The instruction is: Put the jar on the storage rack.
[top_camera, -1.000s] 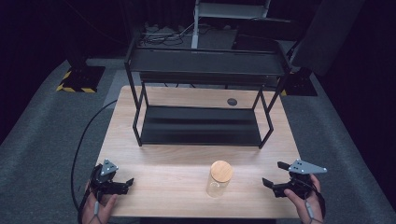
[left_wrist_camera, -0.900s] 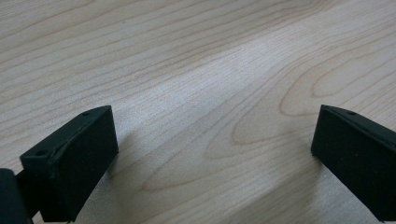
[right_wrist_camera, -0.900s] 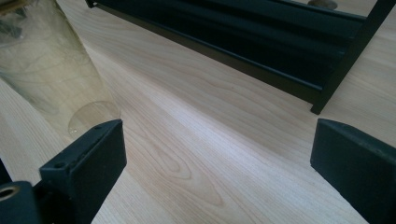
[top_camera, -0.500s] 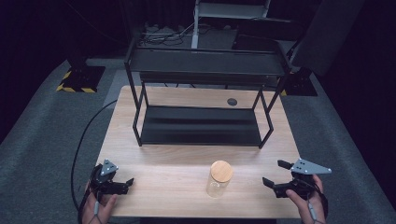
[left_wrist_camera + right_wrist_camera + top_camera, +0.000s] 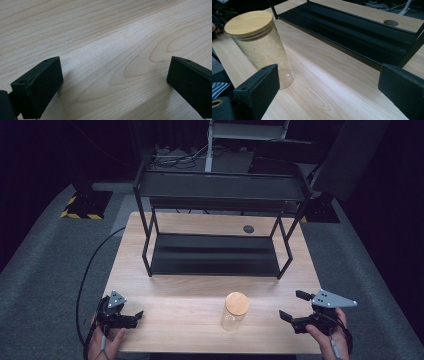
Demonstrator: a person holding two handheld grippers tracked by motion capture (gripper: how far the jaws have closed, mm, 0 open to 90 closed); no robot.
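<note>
1. The left gripper [image 5: 131, 316] is held low by the left hand [image 5: 102, 345], jaws spread wide.
2. The right gripper [image 5: 292, 306] is gripped by the right hand [image 5: 327, 336], jaws parted widely, pointed leftward.

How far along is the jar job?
Nothing looks done: the glass jar stands upright on the table, wooden lid on, ungripped. The right gripper faces it, jaws open; the left gripper is open over bare wood. Grasping and any placing on the rack remain.
</note>
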